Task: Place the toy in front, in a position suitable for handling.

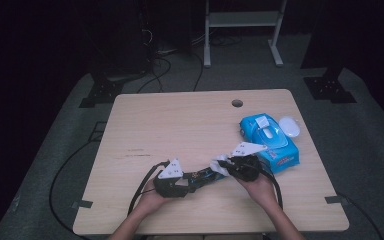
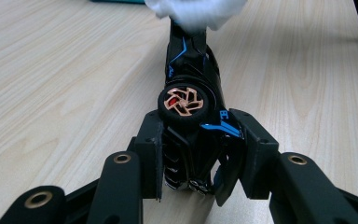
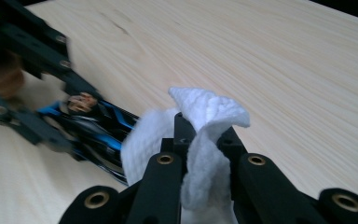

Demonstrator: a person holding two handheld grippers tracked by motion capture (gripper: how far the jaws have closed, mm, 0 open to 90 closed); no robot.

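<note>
A black and blue toy car [image 2: 191, 88] with copper-spoked wheels lies on its side just above the wooden table. My left gripper [image 2: 196, 156] is shut on one end of it, seen low at centre-left in the high view [image 1: 187, 184]. A white wipe [image 3: 200, 135] is bunched between the jaws of my right gripper [image 3: 204, 133], which is shut on it. The wipe [image 1: 219, 164] rests against the far end of the car [image 1: 205, 176]. In the right gripper view the car [image 3: 98, 128] lies to the left, with the left gripper [image 3: 51, 116] clamped on it.
A blue pack of wet wipes [image 1: 270, 140] with an open white lid lies at the table's right. A round cable hole [image 1: 237, 103] sits near the far edge. Cables trail off the front edge of the table [image 1: 170, 120]. A white frame stands on the floor beyond.
</note>
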